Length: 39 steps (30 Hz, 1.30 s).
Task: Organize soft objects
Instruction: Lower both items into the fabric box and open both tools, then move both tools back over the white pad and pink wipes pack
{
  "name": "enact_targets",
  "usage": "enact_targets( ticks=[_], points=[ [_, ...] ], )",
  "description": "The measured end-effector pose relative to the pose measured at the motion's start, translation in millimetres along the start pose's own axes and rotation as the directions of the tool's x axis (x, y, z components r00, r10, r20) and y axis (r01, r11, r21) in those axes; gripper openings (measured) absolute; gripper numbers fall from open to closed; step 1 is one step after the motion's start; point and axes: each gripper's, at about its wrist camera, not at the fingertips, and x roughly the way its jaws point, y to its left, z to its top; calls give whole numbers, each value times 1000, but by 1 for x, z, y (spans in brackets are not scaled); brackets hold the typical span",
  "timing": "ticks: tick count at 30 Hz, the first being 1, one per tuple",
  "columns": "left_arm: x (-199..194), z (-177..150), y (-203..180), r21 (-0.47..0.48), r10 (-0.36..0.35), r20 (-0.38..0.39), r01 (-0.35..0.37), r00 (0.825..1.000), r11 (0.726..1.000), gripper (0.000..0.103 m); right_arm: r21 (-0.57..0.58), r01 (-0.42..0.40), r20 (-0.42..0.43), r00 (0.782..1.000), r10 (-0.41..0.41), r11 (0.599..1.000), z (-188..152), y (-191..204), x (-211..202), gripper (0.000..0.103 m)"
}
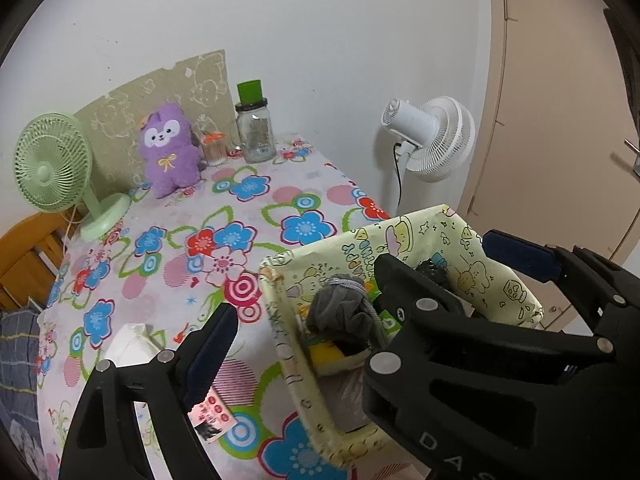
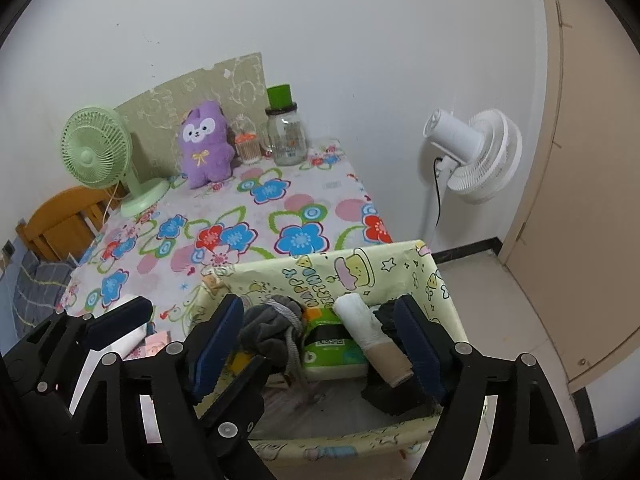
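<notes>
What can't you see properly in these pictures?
- Bottom of the basket: in the right wrist view, the right gripper fingers cover part of it.
- Black thing in the basket: too dark to name.
- White pack on the table: in the left wrist view, the left gripper hides its lower part.
- Bottle label: too small to read.

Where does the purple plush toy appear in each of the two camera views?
Left wrist view: purple plush toy at upper left, at the table's far end against the wall.
Right wrist view: purple plush toy left of centre, upper part, same far end.
Shared landmark: the green desk fan stands just left of it in both.
</notes>
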Motion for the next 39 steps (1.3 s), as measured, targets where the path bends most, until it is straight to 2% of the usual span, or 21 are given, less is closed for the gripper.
enact_targets(
  ticks=[10, 22, 27, 39],
  points=[
    [-32, -8, 19, -13, -6, 55, 7, 998, 1000, 92, -22, 20, 52, 998, -19, 1000, -2, 28, -30, 82],
    [-67, -21, 48, -22, 17, 117, -14, 993, 1000, 95, -46, 36, 122, 992, -30, 998, -8, 67, -58, 89],
    [-79, -30, 60, -27, 22, 141, -19, 990, 999, 95, -49, 55, 153, 987, -47, 997, -13, 84, -70, 95],
    [-92, -53, 94, -65, 58, 161, -48, 985, 997, 95, -85, 37, 175, 984, -22, 996, -27, 126, -73, 100]
  ],
)
